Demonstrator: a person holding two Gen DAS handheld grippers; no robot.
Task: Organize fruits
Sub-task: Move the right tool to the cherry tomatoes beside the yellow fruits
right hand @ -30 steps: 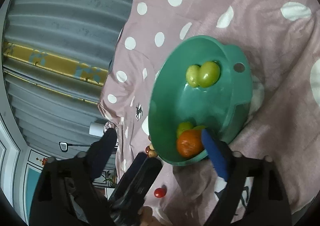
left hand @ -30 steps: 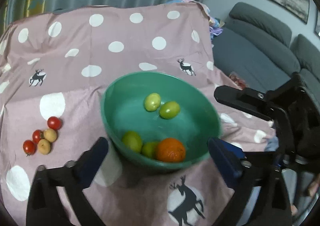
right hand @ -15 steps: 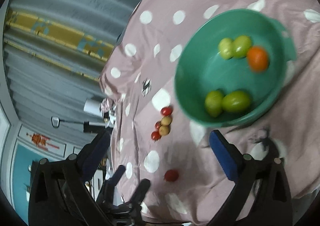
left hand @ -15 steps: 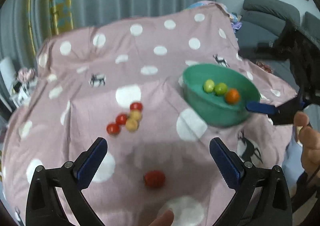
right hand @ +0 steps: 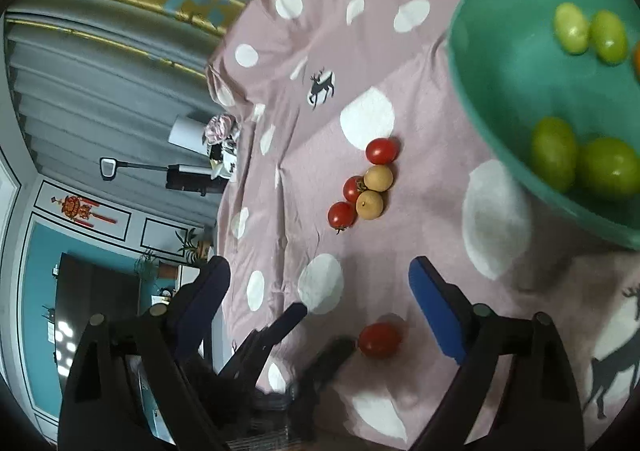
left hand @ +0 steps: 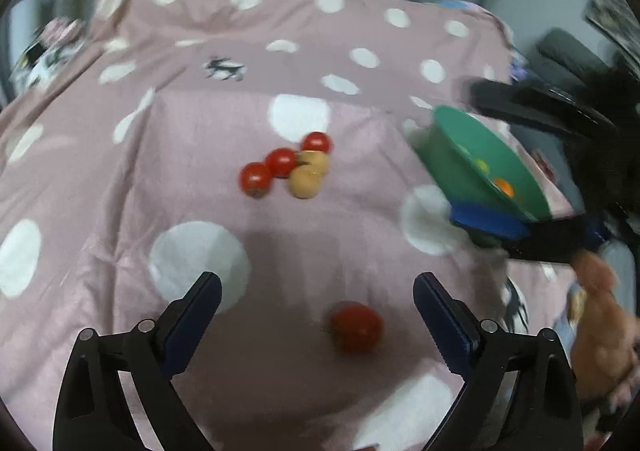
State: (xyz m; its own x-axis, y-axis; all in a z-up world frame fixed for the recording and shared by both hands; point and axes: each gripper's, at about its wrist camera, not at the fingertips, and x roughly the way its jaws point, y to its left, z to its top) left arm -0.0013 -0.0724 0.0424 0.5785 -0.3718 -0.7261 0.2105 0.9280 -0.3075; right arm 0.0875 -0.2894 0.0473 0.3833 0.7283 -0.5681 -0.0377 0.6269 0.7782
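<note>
A small, round, glossy red tomato [left hand: 356,327] is seen lying alone on the pink dotted cloth [left hand: 120,179], framed between the closing but empty jaws of the left gripper [left hand: 318,303]. The right gripper [right hand: 320,283] is likewise closing on nothing. Four green fruits [right hand: 554,153] and an orange one are held in the green bowl [right hand: 480,91], well apart from the tomato.

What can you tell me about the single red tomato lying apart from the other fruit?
The lone tomato is small, round, glossy red, with a hint of stem on one side. It rests on the pink spotted cloth, away from the fruit cluster. It sits ahead of the open, closing left claw, untouched.
</note>
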